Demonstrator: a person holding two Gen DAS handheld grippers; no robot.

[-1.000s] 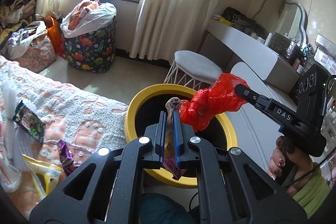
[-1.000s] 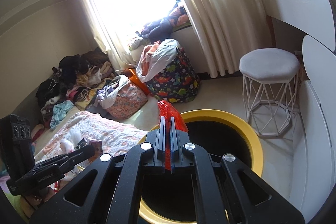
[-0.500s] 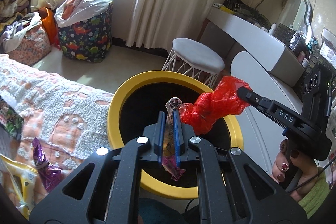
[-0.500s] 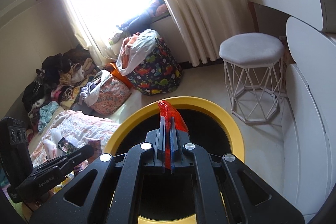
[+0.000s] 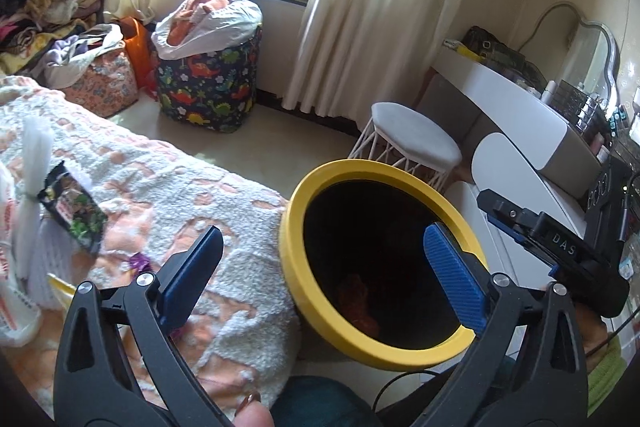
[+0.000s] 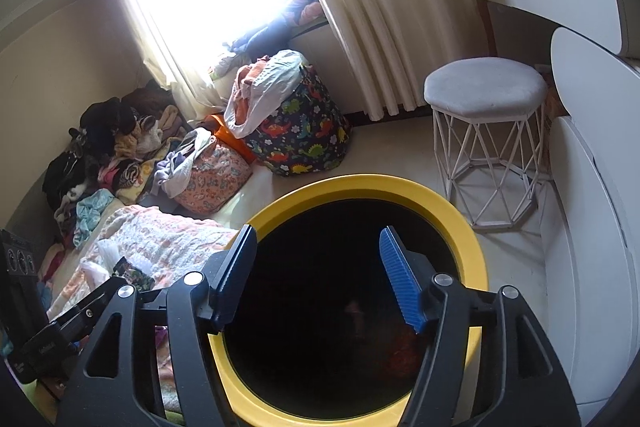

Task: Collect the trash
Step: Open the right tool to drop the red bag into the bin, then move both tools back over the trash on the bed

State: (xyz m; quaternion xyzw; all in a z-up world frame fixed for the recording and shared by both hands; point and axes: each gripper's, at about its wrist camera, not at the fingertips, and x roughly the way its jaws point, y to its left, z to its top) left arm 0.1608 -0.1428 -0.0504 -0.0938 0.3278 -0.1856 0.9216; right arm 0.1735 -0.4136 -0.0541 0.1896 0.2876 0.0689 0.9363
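The yellow-rimmed black bin [image 5: 384,167] stands beside the bed. My left gripper [image 5: 322,239] hangs over its near rim, jaws opening wide, nothing between them. My right gripper [image 6: 318,239] is above the bin's mouth [image 6: 360,183], jaws also opening and empty. Deep inside lies a crumpled red bag [image 5: 356,295], faint in the right wrist view [image 6: 400,347]. On the blanket lie a dark snack packet [image 5: 72,211], a purple wrapper [image 5: 138,261] and white plastic bags [image 5: 28,187].
A white wire stool [image 5: 416,139] stands just behind the bin. A white dressing table [image 5: 500,95] runs along the right. A dinosaur-print hamper [image 5: 208,87] and clothing piles [image 6: 112,155] sit by the window. The bed blanket [image 5: 180,187] borders the bin on the left.
Both grippers went from shut to open. The wrapper left my left jaws and the red bag left my right jaws; both are gone from between the fingers, with red showing down in the bin.
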